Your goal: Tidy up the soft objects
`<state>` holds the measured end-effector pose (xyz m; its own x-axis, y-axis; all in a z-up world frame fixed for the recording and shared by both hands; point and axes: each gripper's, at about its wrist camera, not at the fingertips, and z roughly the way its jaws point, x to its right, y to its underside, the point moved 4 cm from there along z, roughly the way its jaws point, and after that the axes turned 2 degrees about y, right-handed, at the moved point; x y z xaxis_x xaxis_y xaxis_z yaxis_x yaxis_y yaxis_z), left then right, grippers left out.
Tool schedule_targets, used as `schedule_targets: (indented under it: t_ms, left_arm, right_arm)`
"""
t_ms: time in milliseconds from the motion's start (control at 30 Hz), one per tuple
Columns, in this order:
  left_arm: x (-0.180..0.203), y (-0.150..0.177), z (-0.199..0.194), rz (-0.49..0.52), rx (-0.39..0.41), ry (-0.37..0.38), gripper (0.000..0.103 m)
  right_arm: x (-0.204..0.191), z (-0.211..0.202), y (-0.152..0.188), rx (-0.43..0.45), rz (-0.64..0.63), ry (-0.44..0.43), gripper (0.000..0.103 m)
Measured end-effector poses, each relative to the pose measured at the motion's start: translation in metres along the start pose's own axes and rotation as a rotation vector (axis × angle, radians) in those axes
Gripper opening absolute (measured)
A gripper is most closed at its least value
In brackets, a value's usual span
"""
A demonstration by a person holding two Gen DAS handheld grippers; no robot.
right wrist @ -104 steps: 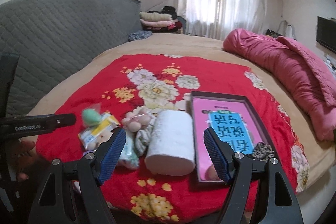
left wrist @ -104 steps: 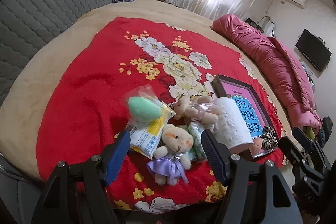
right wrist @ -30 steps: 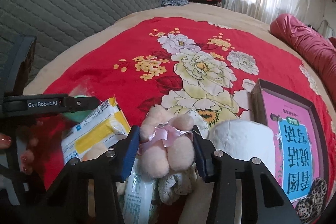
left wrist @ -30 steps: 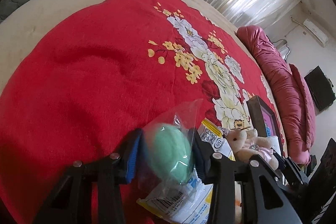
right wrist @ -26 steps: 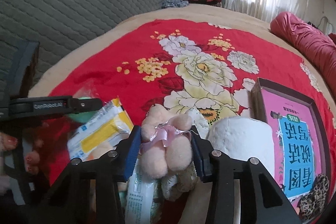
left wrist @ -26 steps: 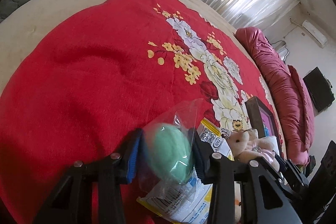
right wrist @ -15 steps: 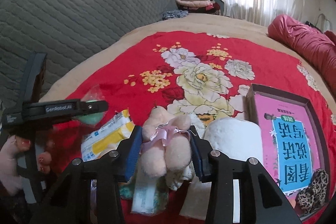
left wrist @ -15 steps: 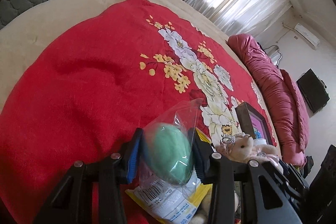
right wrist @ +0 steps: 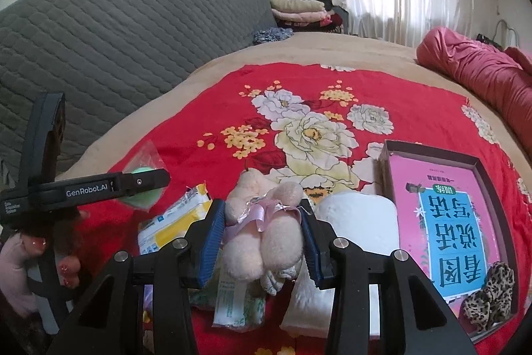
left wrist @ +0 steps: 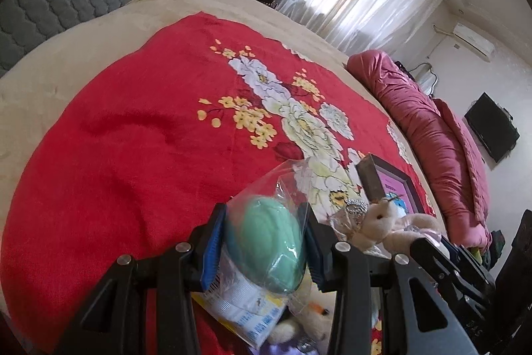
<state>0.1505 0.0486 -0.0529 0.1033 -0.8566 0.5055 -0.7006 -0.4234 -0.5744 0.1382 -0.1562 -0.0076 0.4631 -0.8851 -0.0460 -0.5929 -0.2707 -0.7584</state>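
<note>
My left gripper [left wrist: 264, 243] is shut on a mint-green sponge egg in a clear plastic bag [left wrist: 271, 243], held above the red floral blanket [left wrist: 139, 155]. Seen from the right wrist view, that left gripper [right wrist: 146, 180] hovers at the left with the green egg [right wrist: 141, 188] in it. My right gripper [right wrist: 261, 242] is shut on a small pink plush bear with a ribbon [right wrist: 262, 235], lifted over the pile. In the left wrist view the same pink bear [left wrist: 392, 227] shows at the right.
Beneath lie a yellow-and-white tissue pack [right wrist: 173, 223], a green wipe pack [right wrist: 237, 298], a white fleece roll [right wrist: 359, 222] and another plush bear [left wrist: 296, 326]. A dark box [right wrist: 385, 162] with a pink book and a leopard scrunchie [right wrist: 488, 295] lies right. A rolled pink quilt [left wrist: 432, 135] borders the bed.
Both grippers have risen with their loads. The green egg and the pink bear now hang higher above the pile, and more of the headboard and room shows.
</note>
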Motion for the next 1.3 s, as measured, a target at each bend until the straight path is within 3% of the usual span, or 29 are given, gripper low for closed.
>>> schedule_targets:
  t_ms: [467, 900, 1300]
  left_arm:
    - [0.051, 0.018, -0.022, 0.116, 0.017, -0.012, 0.043]
    - [0.116, 0.039, -0.038, 0.222, 0.022, 0.014, 0.043]
    - [0.191, 0.061, -0.026, 0.333, -0.019, 0.071, 0.043]
  right_arm:
    - [0.010, -0.034, 0.003, 0.063, 0.005, 0.049, 0.045]
    - [0.046, -0.085, 0.006, 0.157, 0.080, 0.113, 0.045]
    - [0.098, -0.121, 0.013, 0.218, 0.192, 0.188, 0.045]
